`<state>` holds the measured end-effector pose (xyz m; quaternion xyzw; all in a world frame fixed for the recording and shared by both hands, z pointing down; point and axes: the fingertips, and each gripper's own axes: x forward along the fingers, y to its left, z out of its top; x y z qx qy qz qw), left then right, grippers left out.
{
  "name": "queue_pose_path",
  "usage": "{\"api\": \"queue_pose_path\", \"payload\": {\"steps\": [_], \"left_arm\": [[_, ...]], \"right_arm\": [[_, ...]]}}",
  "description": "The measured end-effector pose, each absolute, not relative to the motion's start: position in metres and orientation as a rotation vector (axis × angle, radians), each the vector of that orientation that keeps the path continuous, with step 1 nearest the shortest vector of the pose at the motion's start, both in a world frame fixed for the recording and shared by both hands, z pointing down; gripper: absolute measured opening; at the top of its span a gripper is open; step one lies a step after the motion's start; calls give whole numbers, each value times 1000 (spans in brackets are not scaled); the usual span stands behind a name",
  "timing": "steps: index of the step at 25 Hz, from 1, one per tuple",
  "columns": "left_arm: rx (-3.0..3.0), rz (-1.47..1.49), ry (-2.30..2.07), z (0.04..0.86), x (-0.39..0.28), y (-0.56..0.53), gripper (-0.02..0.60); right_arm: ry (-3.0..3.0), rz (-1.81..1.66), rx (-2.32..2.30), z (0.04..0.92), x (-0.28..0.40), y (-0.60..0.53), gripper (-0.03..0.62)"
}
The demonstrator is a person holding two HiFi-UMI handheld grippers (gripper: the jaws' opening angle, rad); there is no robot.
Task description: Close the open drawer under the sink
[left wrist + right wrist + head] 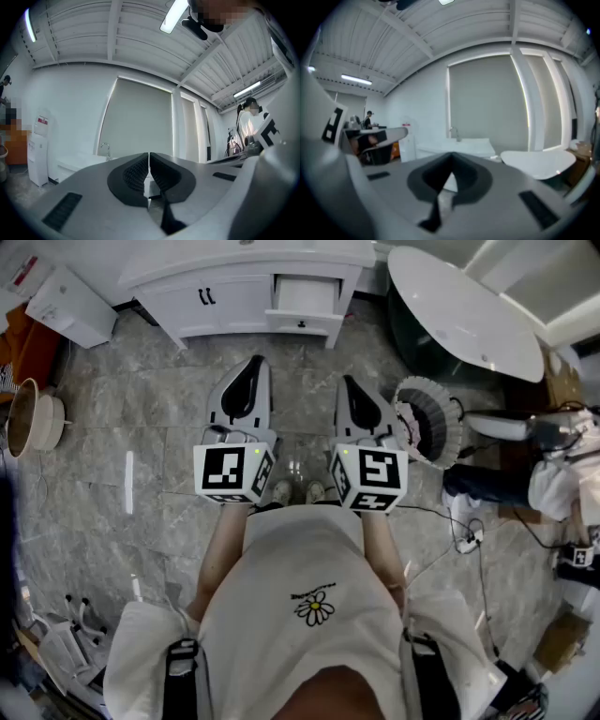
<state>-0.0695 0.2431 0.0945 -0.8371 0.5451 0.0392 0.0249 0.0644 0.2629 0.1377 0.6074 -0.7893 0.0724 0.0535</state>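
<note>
Both forearms reach forward side by side, left gripper (252, 364) and right gripper (349, 382) roughly level, jaws pressed together on nothing. The open drawer (305, 294) lies ahead of the right gripper, well apart, stone floor (300, 409) between. Only the gripper views show the faucet (104, 149) above it; a round table (459, 310) stands rightward.

White T-shirt (300, 549), daisy print (315, 607) on chest; black shoulder straps (183, 673); left gripper (253, 367), right gripper (349, 385) grey shells, black ribbed pads; marker cubes (232, 472) black-and-white squares, green LEDs (254, 452).
</note>
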Motion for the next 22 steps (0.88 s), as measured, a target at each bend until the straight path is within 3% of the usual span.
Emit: {"api": "queue_pose_path", "payload": {"steps": [22], "left_arm": [[-2449,179,1758,86,-53,246,20]], "right_arm": [[-2423,310,1832,153,97,260,28]]}}
